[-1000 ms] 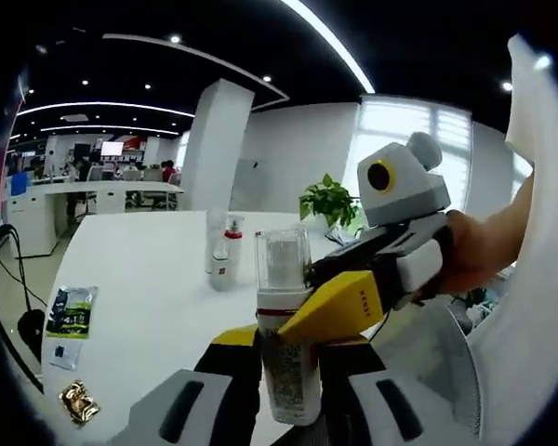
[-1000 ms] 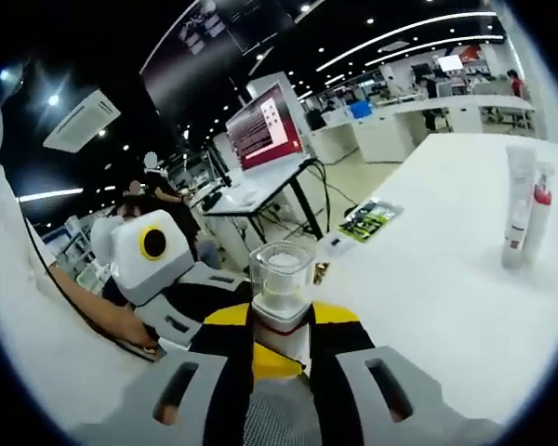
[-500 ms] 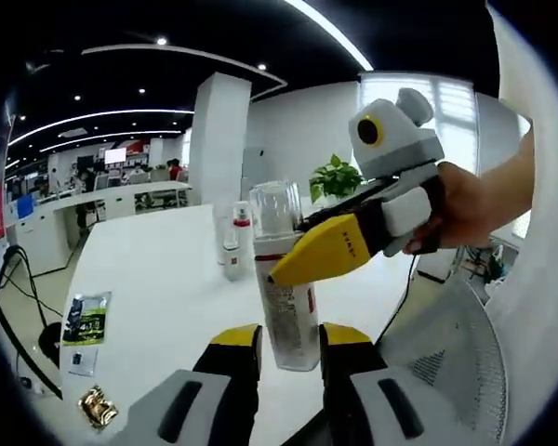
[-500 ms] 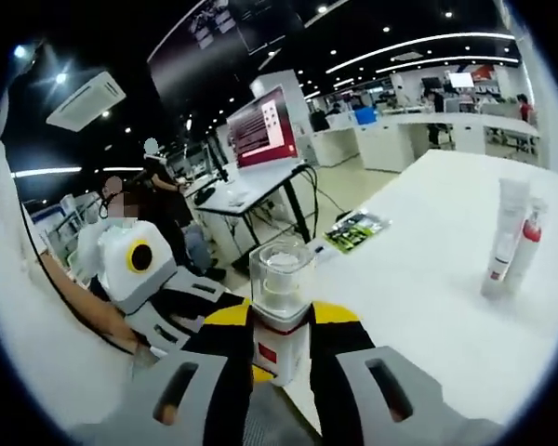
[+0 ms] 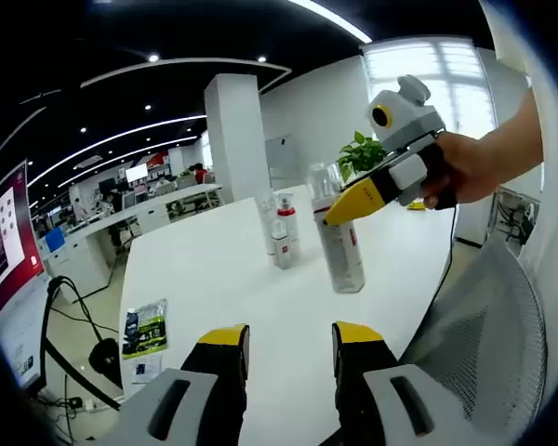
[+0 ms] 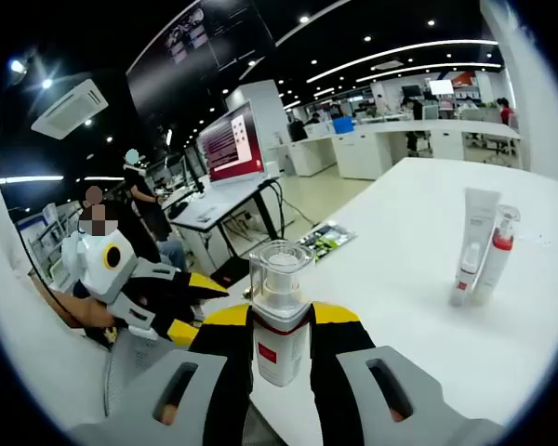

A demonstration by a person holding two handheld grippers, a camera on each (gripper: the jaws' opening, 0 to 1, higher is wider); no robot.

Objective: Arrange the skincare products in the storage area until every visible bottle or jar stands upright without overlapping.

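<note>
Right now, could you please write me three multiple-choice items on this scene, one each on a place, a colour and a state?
1. Where does the clear-capped bottle stand?
A. upright on the white table
B. lying on the mesh chair
C. on the floor

2. What colour is the pump top of the small bottle beside the white tube?
A. green
B. red
C. black

3. What state is the left gripper in?
A. shut on the tube
B. shut on the packet
C. open, holding nothing

Answers:
1 A, its base rests on the tabletop.
2 B, a red collar shows below its nozzle.
3 C, bare table shows between its yellow tips, while the right gripper clasps the bottle.
</note>
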